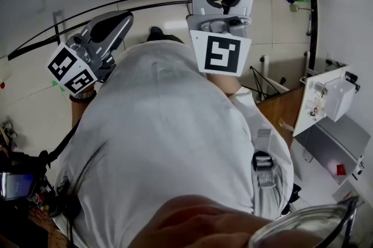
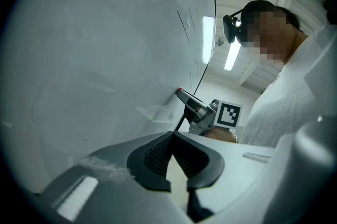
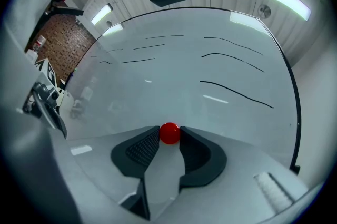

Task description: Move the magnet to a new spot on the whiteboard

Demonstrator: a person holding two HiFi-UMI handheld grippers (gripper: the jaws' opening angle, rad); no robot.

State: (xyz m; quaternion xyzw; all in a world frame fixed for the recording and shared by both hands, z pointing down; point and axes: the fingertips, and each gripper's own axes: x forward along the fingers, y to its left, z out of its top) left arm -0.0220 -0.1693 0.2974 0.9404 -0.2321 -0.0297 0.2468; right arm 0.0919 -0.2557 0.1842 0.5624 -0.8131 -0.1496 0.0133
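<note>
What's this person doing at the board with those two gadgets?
A person stands at a whiteboard with a hand-held gripper in each hand. The right hand-held gripper is closed on a small red magnet, right at the board's surface. The left hand-held gripper is shut on nothing and held off to the side.

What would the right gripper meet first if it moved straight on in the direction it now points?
The right gripper holds the small round red magnet in its tongs; directly behind it lies the glossy white whiteboard. So the board comes first, probably at once, though the gap is unclear.
</note>
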